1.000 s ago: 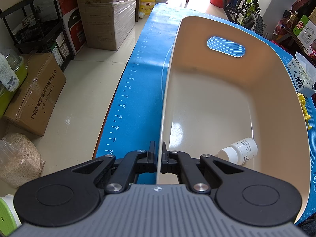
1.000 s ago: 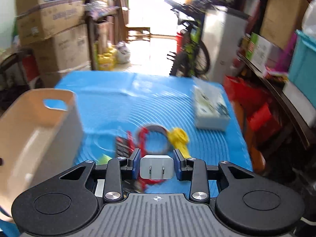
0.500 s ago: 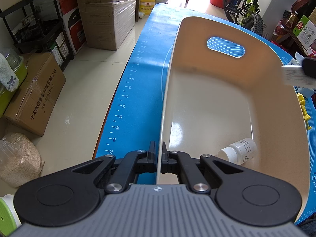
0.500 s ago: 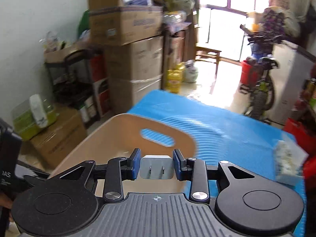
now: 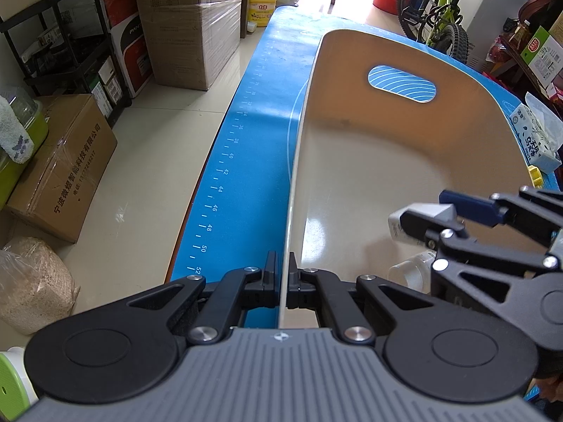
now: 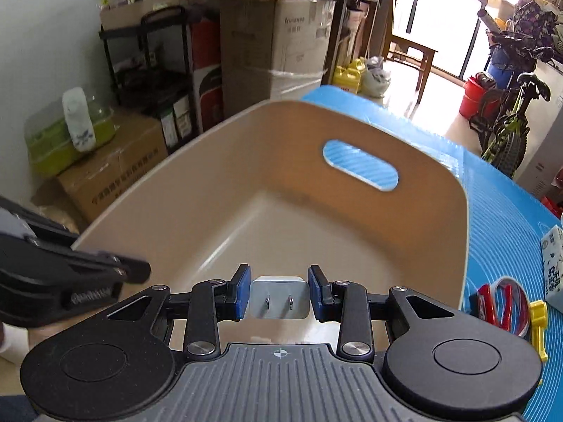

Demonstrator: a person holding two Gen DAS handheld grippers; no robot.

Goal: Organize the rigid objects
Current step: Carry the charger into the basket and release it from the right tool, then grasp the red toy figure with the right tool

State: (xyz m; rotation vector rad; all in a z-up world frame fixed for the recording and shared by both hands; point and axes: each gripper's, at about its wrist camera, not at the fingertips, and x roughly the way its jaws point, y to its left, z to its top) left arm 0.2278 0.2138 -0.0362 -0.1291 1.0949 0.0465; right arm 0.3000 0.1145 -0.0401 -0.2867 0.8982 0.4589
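White plug-in charger [image 6: 279,297]: two-prong adapter, prongs facing the camera, clamped btwn the blue pads of the right gripper [image 6: 279,295]; jaws at a narrow-to-mid gap, closed on the charger's sides. Held above the near end of the beige bin [image 6: 352,130], over its interior, not touching floor or walls. In the left wrist view the same charger [image 5: 431,211] shows at the bin's right side, gripped by the right gripper [image 5: 427,218] reaching in over the right wall. Small white bottle [image 5: 410,269]: lying on the bin floor at the near right corner, partly hidden behind the right gripper; label unreadable. Left gripper [image 5: 281,277]: jaws pinched all but shut on the bin's near-left wall, one finger outside, one inside. Bin: oval handle cutout in the far wall, floor otherwise bare and glossy; sits on the blue mat [image 5: 246,161], printed ruler marks running along the mat's edge left of the bin. Right of the bin on the mat: red-and-white ring-shaped item [image 6: 503,302], yellow plastic piece [image 6: 538,320] just beside it, tissue pack [image 5: 536,140] further right. Off the mat, left of the bin: cardboard boxes [image 5: 63,165] on a pale tile floor, black shelf unit [image 6: 147,70]. Beyond the bin's far end: yellow jug [image 5: 262,8], green bicycle [image 5: 440,17], red bucket [image 6: 473,96].
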